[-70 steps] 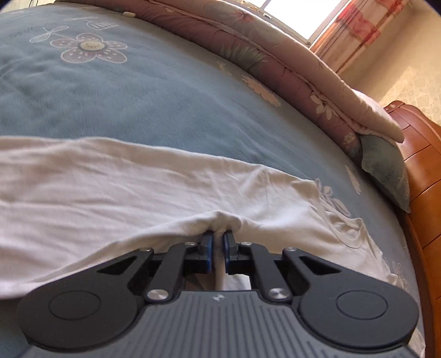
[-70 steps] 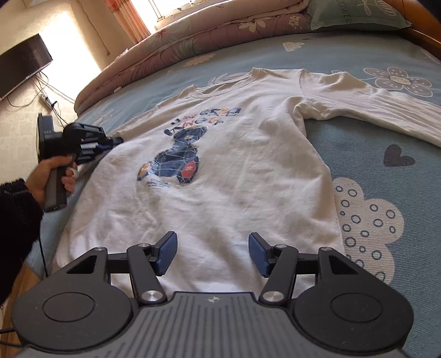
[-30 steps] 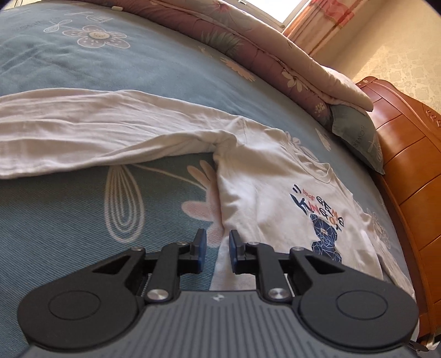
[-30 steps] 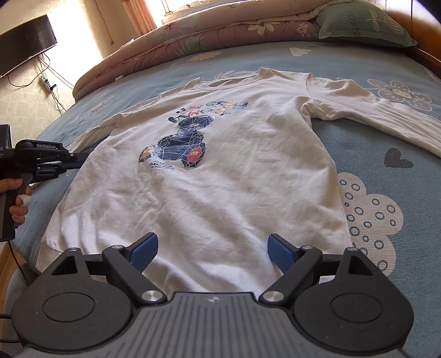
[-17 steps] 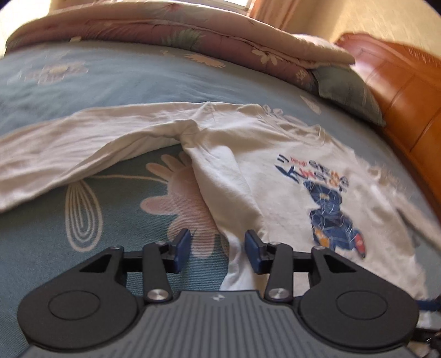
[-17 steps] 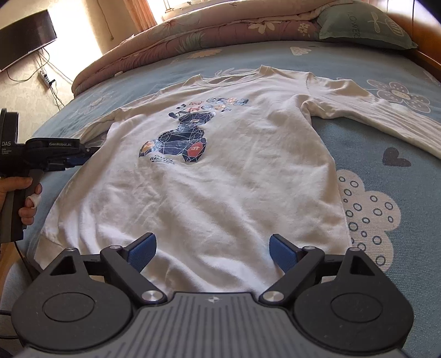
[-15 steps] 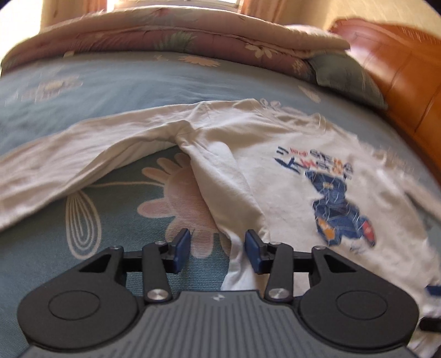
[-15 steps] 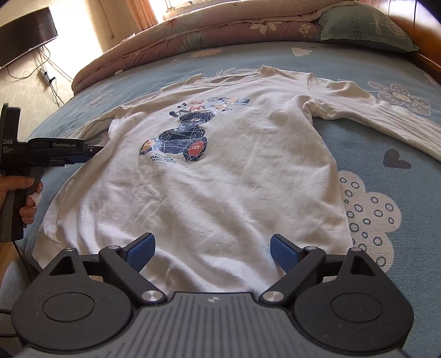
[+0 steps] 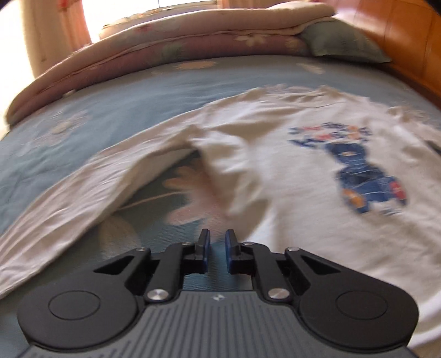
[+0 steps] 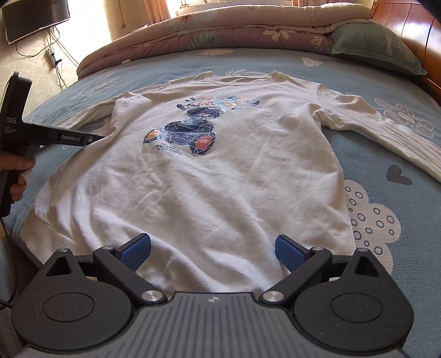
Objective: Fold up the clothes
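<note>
On the blue floral bedspread a white long-sleeved shirt was laid flat, front up, its bear print near the chest and its neckline toward the rolled pink quilt at the far edge. One sleeve was stretched out to the right across the cover; the other was spread to the left. The shirt's hem was seen just ahead of the right gripper, whose jaws were spread wide and still opening, nothing pinched, with hem cloth lying below the gap. The left gripper, held in a hand at the shirt's left side by the armpit, was seen with its jaws closing to a narrow gap; nothing was seen pinched between them. A green pillow was set against the wooden headboard. A dark television was mounted on the wall.
</note>
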`<move>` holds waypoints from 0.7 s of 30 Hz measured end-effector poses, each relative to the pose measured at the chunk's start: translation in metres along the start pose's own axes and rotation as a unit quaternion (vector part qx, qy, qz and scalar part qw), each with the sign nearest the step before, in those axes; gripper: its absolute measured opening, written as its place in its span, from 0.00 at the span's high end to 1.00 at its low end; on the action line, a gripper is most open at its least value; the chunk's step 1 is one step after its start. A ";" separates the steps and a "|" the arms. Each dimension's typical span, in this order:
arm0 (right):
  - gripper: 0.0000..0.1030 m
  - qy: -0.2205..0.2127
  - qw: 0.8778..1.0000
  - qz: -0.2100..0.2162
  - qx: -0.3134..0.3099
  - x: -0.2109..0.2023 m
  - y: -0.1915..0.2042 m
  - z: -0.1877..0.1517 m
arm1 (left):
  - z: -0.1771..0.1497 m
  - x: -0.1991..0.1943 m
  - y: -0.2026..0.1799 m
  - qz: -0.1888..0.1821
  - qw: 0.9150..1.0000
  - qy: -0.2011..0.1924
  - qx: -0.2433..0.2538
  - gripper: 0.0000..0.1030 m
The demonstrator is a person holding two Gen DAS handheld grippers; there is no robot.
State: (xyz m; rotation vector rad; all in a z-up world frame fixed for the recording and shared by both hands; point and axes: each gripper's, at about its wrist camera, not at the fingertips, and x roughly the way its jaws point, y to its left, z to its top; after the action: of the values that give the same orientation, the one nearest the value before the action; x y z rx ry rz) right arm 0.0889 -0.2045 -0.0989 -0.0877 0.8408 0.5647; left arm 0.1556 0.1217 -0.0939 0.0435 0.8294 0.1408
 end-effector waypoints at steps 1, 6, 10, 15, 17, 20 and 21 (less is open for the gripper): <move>0.04 0.000 1.000 0.001 0.001 0.000 0.000 0.000 | -0.001 -0.002 0.012 -0.002 1.000 0.004 -0.018 0.90; 0.02 -0.003 1.000 0.004 0.003 0.000 -0.001 0.000 | 0.000 -0.015 0.049 -0.057 0.993 -0.006 -0.107 0.90; 0.01 -0.002 1.000 0.002 0.001 0.000 0.001 -0.001 | 0.005 -0.003 0.055 -0.153 0.967 -0.007 -0.206 0.90; 0.01 -0.001 1.000 0.002 0.003 -0.001 0.000 -0.001 | 0.004 0.023 0.036 -0.182 0.958 0.012 -0.223 0.89; 0.01 -0.001 1.000 0.001 0.002 -0.001 0.000 -0.002 | 0.002 0.026 0.029 -0.178 0.961 0.005 -0.212 0.89; 0.01 -0.001 1.000 0.001 0.002 -0.001 -0.001 -0.002 | 0.004 0.017 0.011 -0.138 0.978 -0.005 -0.154 0.96; 0.01 -0.001 1.000 0.001 0.003 -0.002 -0.001 -0.002 | 0.005 0.015 0.009 -0.128 0.981 -0.008 -0.145 0.96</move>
State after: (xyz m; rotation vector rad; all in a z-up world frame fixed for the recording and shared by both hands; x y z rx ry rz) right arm 0.0871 -0.2065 -0.0993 -0.0805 0.8404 0.5641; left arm 0.1679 0.1330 -0.1007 -0.3343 0.7854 0.0173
